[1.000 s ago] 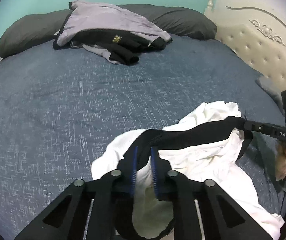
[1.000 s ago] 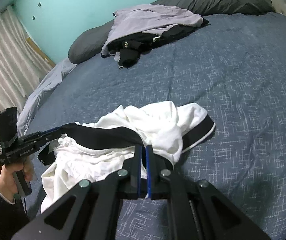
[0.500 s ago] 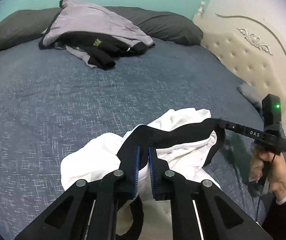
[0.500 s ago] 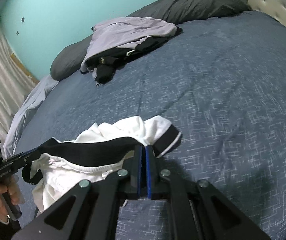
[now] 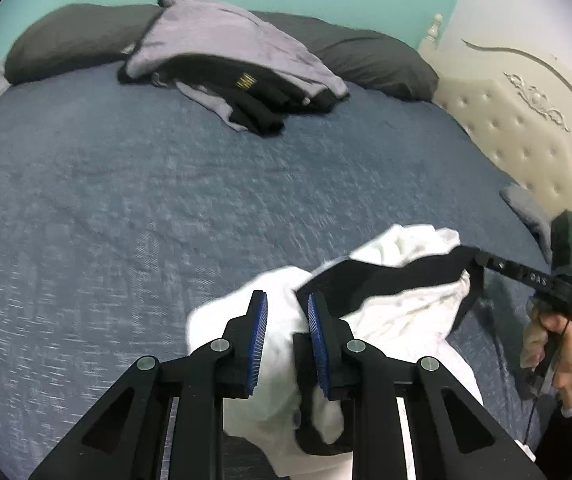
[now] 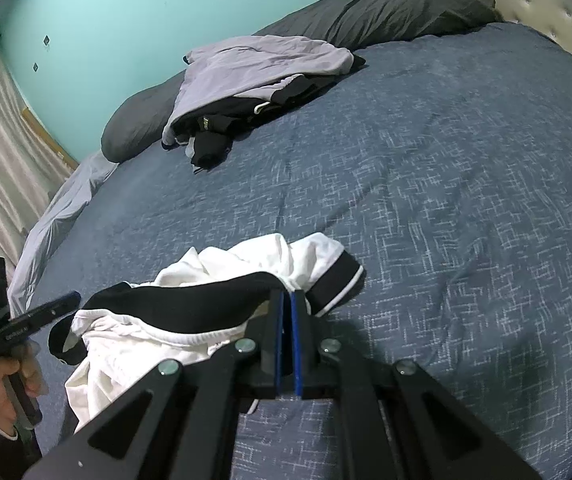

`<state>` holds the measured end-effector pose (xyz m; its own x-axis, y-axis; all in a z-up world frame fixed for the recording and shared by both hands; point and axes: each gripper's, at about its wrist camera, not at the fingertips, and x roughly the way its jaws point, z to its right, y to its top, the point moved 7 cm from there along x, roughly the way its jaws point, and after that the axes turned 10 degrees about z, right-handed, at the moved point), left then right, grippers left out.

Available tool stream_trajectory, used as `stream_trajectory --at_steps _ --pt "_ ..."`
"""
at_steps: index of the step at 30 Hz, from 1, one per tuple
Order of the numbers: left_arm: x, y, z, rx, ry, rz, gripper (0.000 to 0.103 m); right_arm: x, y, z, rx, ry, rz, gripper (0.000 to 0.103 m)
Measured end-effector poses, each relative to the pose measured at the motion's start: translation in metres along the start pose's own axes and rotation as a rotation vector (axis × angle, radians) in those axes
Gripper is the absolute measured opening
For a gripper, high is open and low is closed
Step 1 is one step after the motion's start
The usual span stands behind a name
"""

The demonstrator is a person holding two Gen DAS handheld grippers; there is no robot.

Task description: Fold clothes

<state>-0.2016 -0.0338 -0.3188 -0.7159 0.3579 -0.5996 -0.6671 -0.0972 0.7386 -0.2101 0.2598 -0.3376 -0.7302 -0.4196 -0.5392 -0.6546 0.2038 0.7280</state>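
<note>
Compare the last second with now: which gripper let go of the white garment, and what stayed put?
The left gripper opened and released the black waistband of the white garment. The right gripper stays clamped on the waistband's other end. The clothes pile by the pillows is unchanged.

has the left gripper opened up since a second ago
Yes. The left gripper, earlier shut on the black waistband, now has its jaws apart, and the band lies free beside the right-hand pad.
</note>
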Motion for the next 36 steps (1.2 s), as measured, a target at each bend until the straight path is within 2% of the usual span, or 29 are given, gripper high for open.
stream_trajectory --at_steps 4,6,8,15,21,25,27,31,36 --pt "0.006 -0.008 0.005 -0.028 -0.061 -0.037 0.023 0.000 0.000 0.001 0.009 0.004 -0.002 0.004" --pt "0.009 -0.010 0.004 -0.095 -0.106 -0.055 0.023 0.000 -0.001 0.002 0.013 0.007 -0.004 0.004" --pt "0.012 -0.015 0.001 -0.112 -0.098 -0.071 0.030 0.000 0.000 0.001 0.014 0.009 -0.004 0.004" --pt "0.019 -0.027 0.019 -0.014 -0.086 -0.123 0.038 0.001 -0.001 -0.001 0.008 0.012 -0.005 0.004" --pt "0.018 -0.026 0.021 -0.019 -0.111 -0.117 0.038 0.001 -0.001 -0.001 0.009 0.014 -0.006 0.004" --pt "0.017 -0.024 0.020 0.000 -0.087 -0.106 0.026 0.001 0.000 -0.001 0.007 0.014 -0.005 0.004" --pt "0.016 -0.022 0.020 0.008 -0.078 -0.098 0.024 0.001 0.000 -0.001 0.007 0.014 -0.005 0.004" --pt "0.012 -0.018 0.020 0.011 -0.080 -0.086 0.008 0.001 0.000 -0.002 0.006 0.013 -0.006 0.004" --pt "0.005 -0.009 0.015 -0.037 -0.097 -0.056 0.004 0.001 0.000 -0.001 0.008 0.013 -0.006 0.004"
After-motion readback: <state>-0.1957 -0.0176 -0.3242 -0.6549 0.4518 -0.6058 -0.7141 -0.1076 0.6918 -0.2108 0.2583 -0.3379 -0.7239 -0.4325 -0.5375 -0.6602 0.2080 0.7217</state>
